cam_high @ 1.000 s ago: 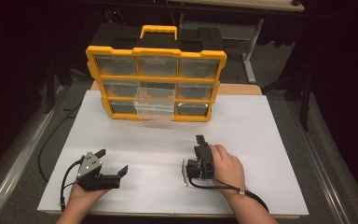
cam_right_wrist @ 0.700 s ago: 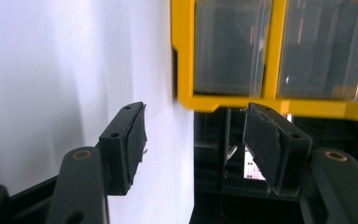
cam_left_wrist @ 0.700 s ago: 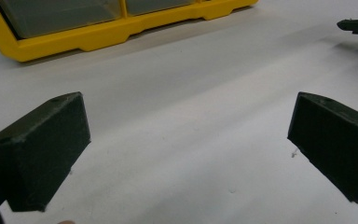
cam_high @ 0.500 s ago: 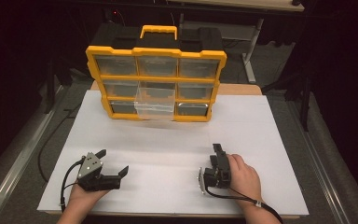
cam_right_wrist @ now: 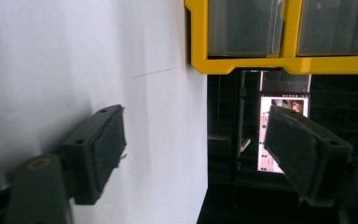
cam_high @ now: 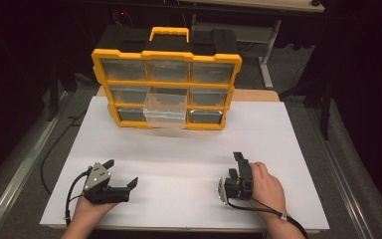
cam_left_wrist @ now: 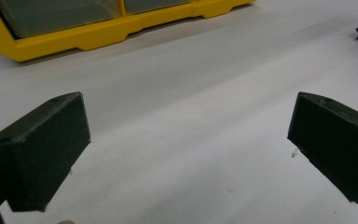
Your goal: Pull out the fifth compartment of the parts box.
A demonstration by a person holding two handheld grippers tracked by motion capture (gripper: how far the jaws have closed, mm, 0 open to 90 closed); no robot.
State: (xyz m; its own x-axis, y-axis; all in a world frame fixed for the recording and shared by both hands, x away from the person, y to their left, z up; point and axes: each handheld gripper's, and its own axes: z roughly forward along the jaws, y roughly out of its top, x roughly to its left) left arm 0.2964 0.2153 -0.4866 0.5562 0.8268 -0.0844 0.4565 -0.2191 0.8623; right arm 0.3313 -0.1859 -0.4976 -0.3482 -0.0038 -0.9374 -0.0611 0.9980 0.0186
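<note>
Since the earlier frames our right gripper (cam_high: pixel 238 166) had slid rightward across the white sheet (cam_high: pixel 179 159) and a little nearer to us, its jaws having just been opening with nothing between them, while our left one had not shifted. On the near left, our left gripper (cam_high: pixel 121 172) rested on the sheet with its jaws spread wide and empty, lying flat, we judged, so that it was ready to reach forward. Far across the sheet, well apart from both grippers, stood the yellow organizer (cam_high: pixel 165 56), upright on its far edge with its clear drawer fronts facing us so each compartment could be reached. Its centre drawer (cam_high: pixel 165 106) stuck out toward us, left partly pulled, probably for access to whatever it held; we could not tell its contents. On the near right, our right gripper lay turned on its side, jaws parted and holding nothing, pointed toward the organizer's right end.
</note>
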